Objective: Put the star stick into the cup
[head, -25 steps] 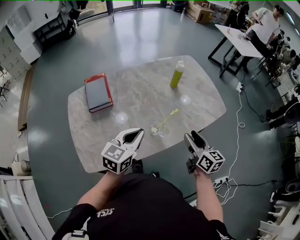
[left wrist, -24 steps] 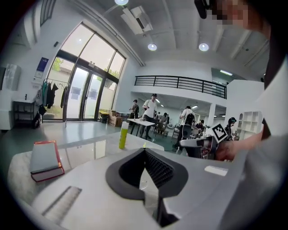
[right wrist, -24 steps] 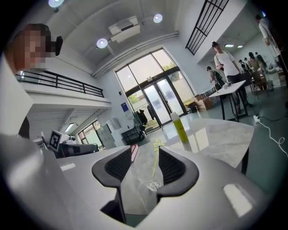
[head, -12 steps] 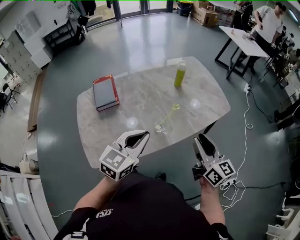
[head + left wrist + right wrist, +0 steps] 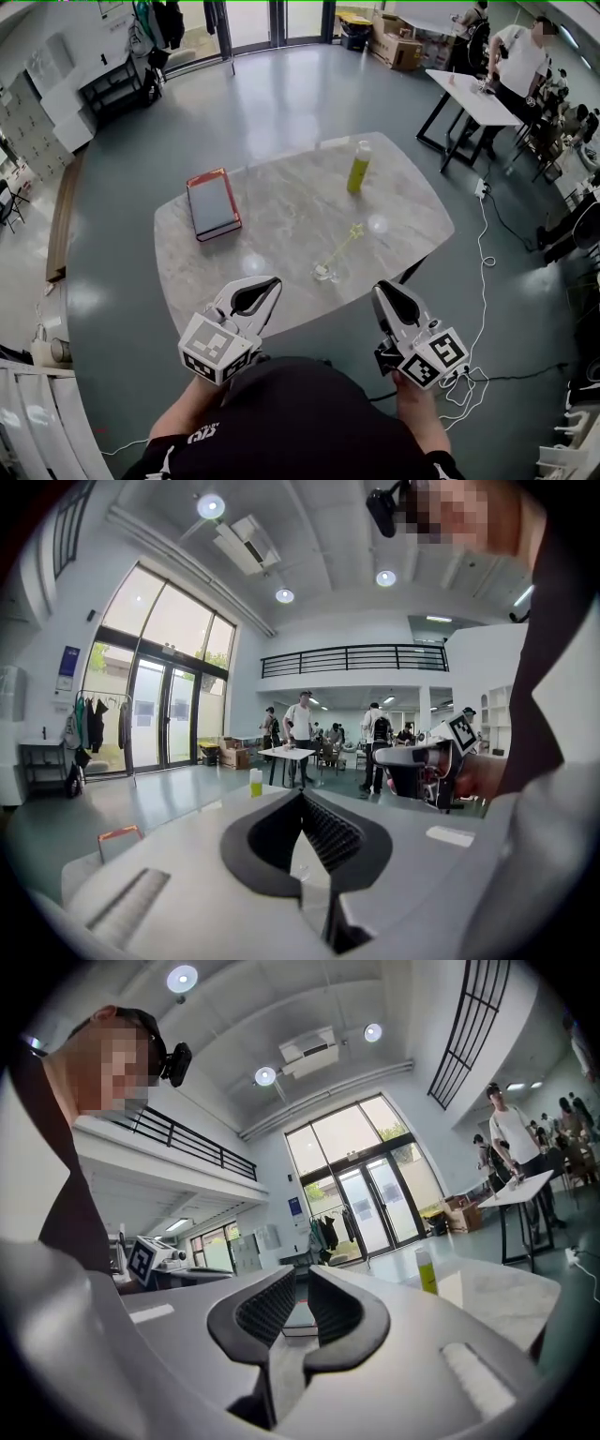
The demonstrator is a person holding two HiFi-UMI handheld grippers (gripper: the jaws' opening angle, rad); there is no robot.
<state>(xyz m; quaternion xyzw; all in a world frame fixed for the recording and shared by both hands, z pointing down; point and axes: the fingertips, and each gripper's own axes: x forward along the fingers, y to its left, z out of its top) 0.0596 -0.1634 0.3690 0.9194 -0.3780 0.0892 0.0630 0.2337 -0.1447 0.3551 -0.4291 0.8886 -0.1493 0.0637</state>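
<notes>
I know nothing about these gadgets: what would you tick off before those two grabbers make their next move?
1. The star stick sits in the cup: ok, it leans out, star end up.
2. The cup stands steady: cannot tell, clear and tiny in the head view.
3. The left gripper is empty: ok, jaw tips together, nothing between.
4. The right gripper is empty: ok, jaws have just been closing to a narrow gap, nothing in it.
5. Both grippers clear of the cup: ok, held near the person's body.
6. The bottle and book lie away from the cup: ok.

Black shirt [image 5: 300, 417], white print [image 5: 202, 433]; white left hand-held gripper [image 5: 272, 283], right hand-held gripper [image 5: 382, 290].
</notes>
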